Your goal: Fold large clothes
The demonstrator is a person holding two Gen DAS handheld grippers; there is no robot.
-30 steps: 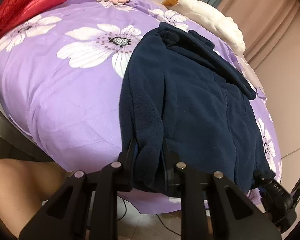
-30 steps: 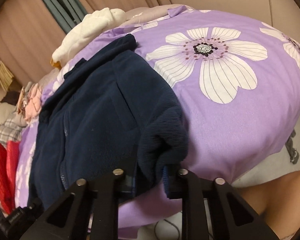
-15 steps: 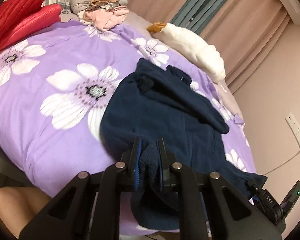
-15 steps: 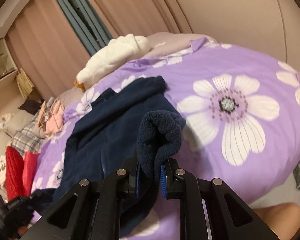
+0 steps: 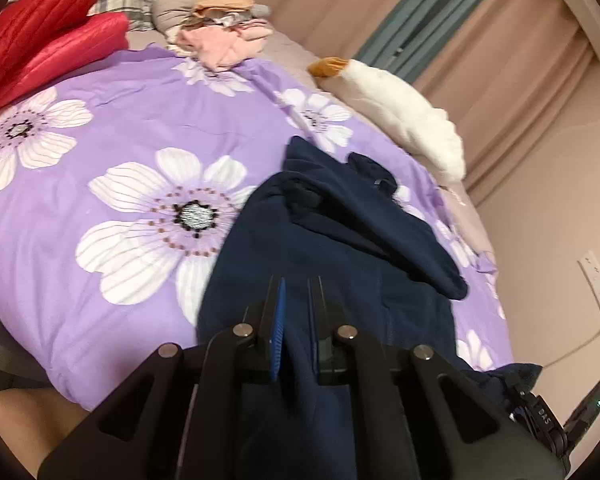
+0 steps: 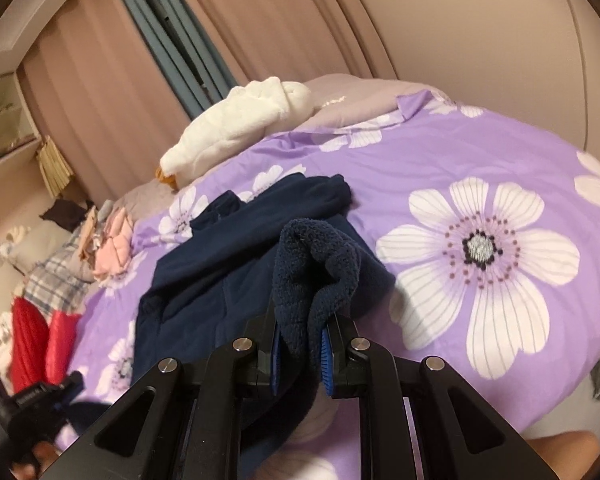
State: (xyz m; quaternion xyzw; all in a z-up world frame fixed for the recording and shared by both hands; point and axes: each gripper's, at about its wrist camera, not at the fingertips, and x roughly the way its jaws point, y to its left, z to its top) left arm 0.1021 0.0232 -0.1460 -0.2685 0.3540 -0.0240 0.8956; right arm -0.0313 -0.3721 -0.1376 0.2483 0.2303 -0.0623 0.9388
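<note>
A navy fleece jacket [image 5: 340, 248] lies on a purple flowered duvet [image 5: 120, 152], collar end toward the far side. My left gripper [image 5: 296, 312] is shut on the jacket's near hem, and the cloth hangs down between its blue pads. In the right wrist view the same jacket [image 6: 220, 280] stretches away, and my right gripper [image 6: 302, 332] is shut on a thick bunch of its hem that stands up above the fingers. The near hem is lifted off the bed between the two grippers. The other gripper shows at the lower right of the left view and lower left of the right view.
A white plush toy [image 5: 400, 120] lies at the far edge of the bed by the curtains. Red quilted jackets [image 5: 40, 40] and a pile of pink clothes [image 5: 224, 36] sit at the head end. A wall socket strip [image 5: 598, 288] is on the right wall. A person's knee [image 5: 24, 424] is below the bed edge.
Both grippers have risen with the jacket's near hem, lifting it off the bed edge. More of the room and the far bed has come into view.
</note>
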